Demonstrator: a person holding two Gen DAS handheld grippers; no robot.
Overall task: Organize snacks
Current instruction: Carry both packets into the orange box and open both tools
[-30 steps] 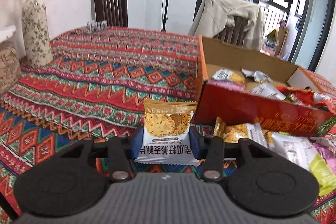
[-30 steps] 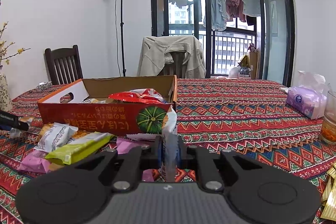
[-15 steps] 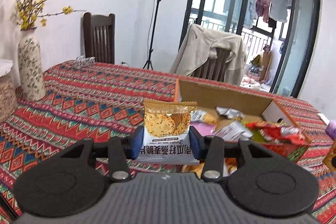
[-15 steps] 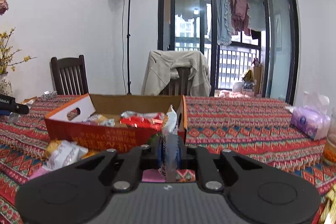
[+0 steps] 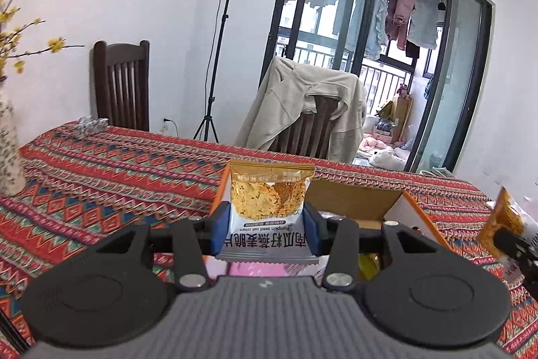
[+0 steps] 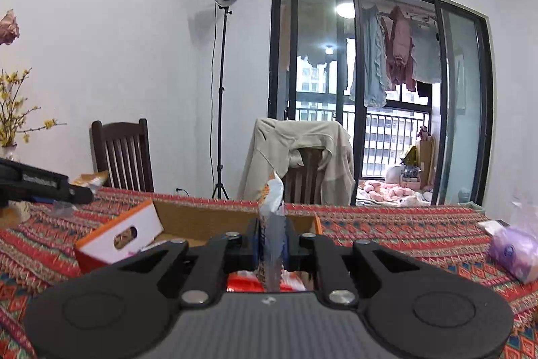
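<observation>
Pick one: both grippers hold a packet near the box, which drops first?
Left, marginally. The left gripper grips the oat crisp packet flat and square above the cardboard box. The right gripper pinches its packet edge-on, also over the box, so it's a close call.

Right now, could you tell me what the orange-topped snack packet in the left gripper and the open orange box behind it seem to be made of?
Orange-topped snack packet: looks like thin glossy plastic film, with a crimped seal and sheen.
Open orange box: apparently cardboard, matte brown inside, printed orange outside, with a raw edge.
</observation>
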